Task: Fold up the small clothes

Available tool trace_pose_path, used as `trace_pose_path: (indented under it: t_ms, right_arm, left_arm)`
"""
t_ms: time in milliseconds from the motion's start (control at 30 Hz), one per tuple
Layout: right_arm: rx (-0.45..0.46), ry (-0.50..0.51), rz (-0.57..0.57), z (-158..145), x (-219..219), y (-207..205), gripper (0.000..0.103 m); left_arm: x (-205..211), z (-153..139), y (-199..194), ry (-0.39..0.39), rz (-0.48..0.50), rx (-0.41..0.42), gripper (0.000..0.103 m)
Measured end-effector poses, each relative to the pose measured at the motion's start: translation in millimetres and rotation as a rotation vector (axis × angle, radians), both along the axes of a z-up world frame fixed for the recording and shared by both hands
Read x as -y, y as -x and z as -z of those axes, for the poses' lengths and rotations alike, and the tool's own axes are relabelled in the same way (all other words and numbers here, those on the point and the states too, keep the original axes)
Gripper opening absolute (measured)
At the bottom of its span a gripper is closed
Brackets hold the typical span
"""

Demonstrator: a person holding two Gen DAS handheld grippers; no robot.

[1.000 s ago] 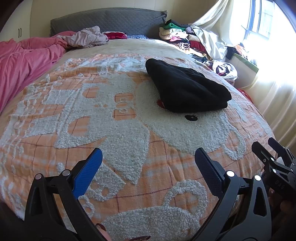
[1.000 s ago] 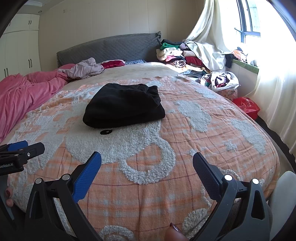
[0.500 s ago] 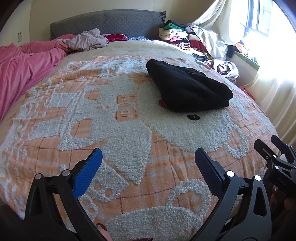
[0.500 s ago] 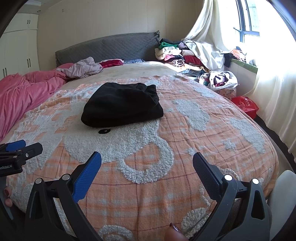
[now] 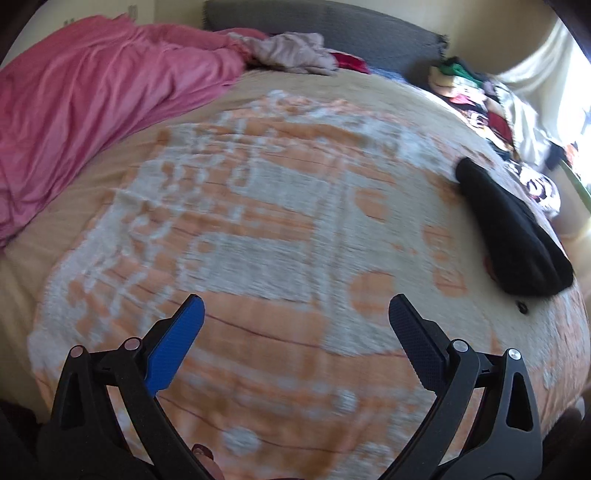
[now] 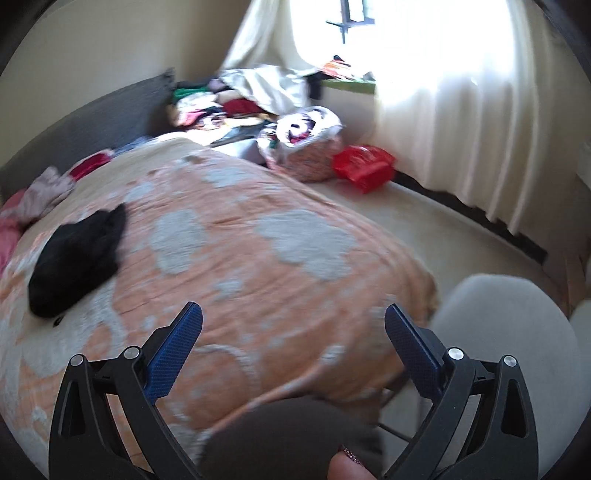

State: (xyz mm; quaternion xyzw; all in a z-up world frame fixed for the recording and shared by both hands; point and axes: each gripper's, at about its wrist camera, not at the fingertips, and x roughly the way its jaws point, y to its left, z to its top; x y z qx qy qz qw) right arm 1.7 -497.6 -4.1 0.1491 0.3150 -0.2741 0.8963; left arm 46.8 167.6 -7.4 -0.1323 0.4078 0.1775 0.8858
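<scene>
A folded black garment [image 5: 509, 236] lies on the orange and white bedspread [image 5: 280, 206], at the far right of the left wrist view and at the left of the right wrist view [image 6: 77, 254]. My left gripper [image 5: 295, 314] is open and empty above the near part of the bed. My right gripper [image 6: 293, 319] is open and empty over the bed's near right corner. Both views are motion-blurred.
A pink duvet [image 5: 92, 96] covers the bed's left side. Loose clothes [image 5: 291, 51] lie by the grey headboard [image 5: 332, 18]. A clothes pile [image 6: 229, 99], a patterned bag [image 6: 306, 144] and a red bag [image 6: 364, 166] stand beside the bed under the curtained window. A grey chair seat [image 6: 506, 332] is at lower right.
Both grippers have swung apart: the left view has turned left toward the pink duvet, the right view right toward the window and floor. The garment has not moved. Both stay open.
</scene>
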Motion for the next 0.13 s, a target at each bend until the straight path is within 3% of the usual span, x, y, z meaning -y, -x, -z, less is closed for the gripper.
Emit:
trace_pose_path:
  t_ms: [100,133]
  right_arm:
    - [-0.076,0.042,0.264,19,89,25,0.098]
    - [-0.076,0.042,0.264,19,89,25,0.098]
  left_arm:
    - [-82,-1,0,-0.051,-0.167,-0.027,0.094]
    - [-112,-2,-1,-0.059,-0.228,-0.037,0.094]
